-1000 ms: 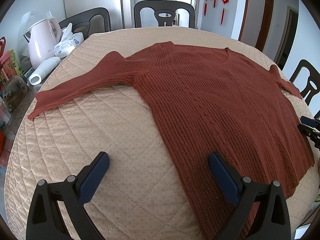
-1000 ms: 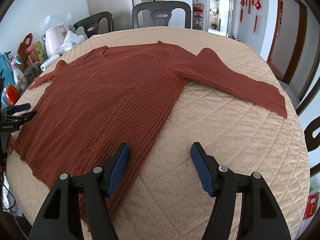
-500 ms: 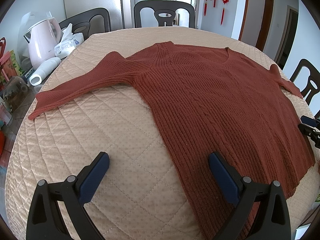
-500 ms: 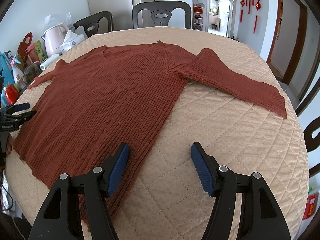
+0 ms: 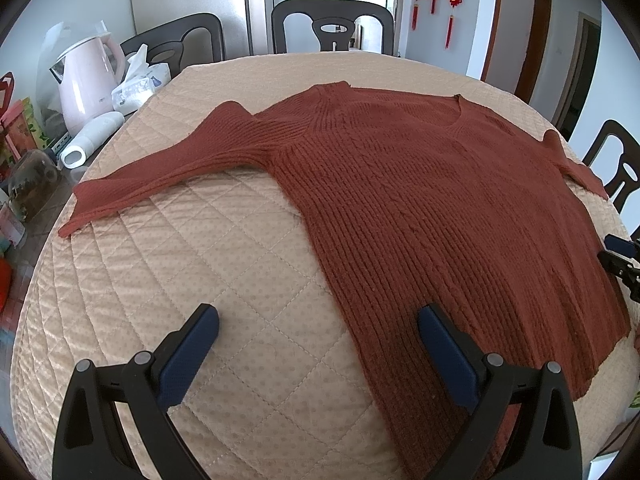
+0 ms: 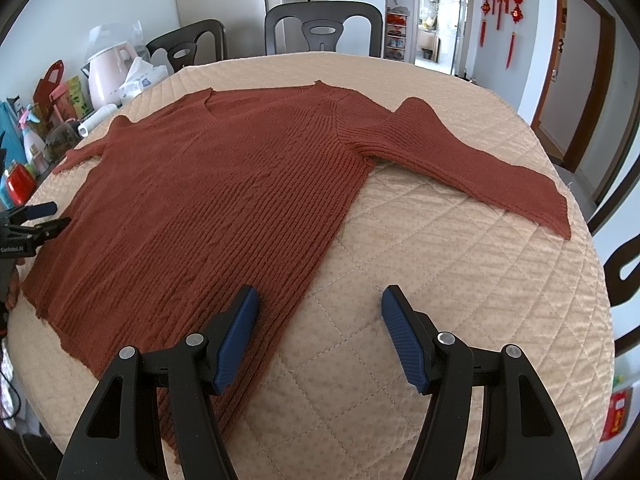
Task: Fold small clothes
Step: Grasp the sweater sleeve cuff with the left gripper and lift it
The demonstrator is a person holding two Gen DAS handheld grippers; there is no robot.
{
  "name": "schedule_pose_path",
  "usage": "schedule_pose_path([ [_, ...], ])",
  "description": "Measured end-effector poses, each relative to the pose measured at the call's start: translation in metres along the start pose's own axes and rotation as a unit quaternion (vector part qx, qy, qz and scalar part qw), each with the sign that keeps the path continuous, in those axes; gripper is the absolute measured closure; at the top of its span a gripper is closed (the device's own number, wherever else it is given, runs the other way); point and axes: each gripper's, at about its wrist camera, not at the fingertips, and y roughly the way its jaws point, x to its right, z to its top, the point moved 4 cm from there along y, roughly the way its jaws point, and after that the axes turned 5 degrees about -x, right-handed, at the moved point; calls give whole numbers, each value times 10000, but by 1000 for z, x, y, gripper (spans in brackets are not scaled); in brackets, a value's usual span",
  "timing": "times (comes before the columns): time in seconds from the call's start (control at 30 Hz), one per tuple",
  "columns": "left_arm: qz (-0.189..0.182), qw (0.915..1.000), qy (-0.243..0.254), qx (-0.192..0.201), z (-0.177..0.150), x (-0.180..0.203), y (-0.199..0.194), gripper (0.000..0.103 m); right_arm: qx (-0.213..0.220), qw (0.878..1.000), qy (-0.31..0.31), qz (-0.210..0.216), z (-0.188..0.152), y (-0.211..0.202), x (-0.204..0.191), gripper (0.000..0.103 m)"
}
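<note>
A rust-red knit sweater (image 5: 420, 208) (image 6: 224, 204) lies spread flat on the quilted beige table cover (image 5: 192, 264) (image 6: 460, 280), both sleeves stretched out sideways. In the left wrist view my left gripper (image 5: 318, 332) hangs open over the sweater's left hem corner, one blue pad above the cover, the other above the knit. My right gripper (image 6: 316, 312) is open over the right hem corner in the same way. Each gripper also shows at the edge of the other's view: the right gripper (image 5: 620, 256) and the left gripper (image 6: 36, 220). Neither holds anything.
A pink kettle (image 5: 86, 80), a tissue pack (image 5: 140, 84), a white roll (image 5: 90, 146) and bottles and jars (image 6: 28, 148) crowd the table's left side. Dark chairs (image 5: 332, 26) ring the table. A doorway (image 6: 576, 64) is at the right.
</note>
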Motion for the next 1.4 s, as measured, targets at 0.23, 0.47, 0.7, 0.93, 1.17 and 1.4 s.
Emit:
schedule_pose_path([
  [0.23,-3,9999,-128,-14,-1,-1,-5,5,-89,9995,-195,-246,4,-8,-12,38],
  [0.47,51,9995,-289,125,8,-14,-12,7,118,9997,-199,-83,22,-14,-23,38],
  [0.7,393,9969,-657,204,26,-59,-11,7,56,9995,-311,-51,46,2,-38,38],
  [0.93,614,9885,-1347,311,46,-123,-5,8,57,9991,-416,6,64,16,-50,38],
  [1.17,605,9667,-2486,59,42,-179,22,21,49,9992,-385,53,71,24,-49,38],
  [1.4,1111,9583,-2629,166,47,-189,28,46,-76,9993,-353,-69,68,33,-43,38],
])
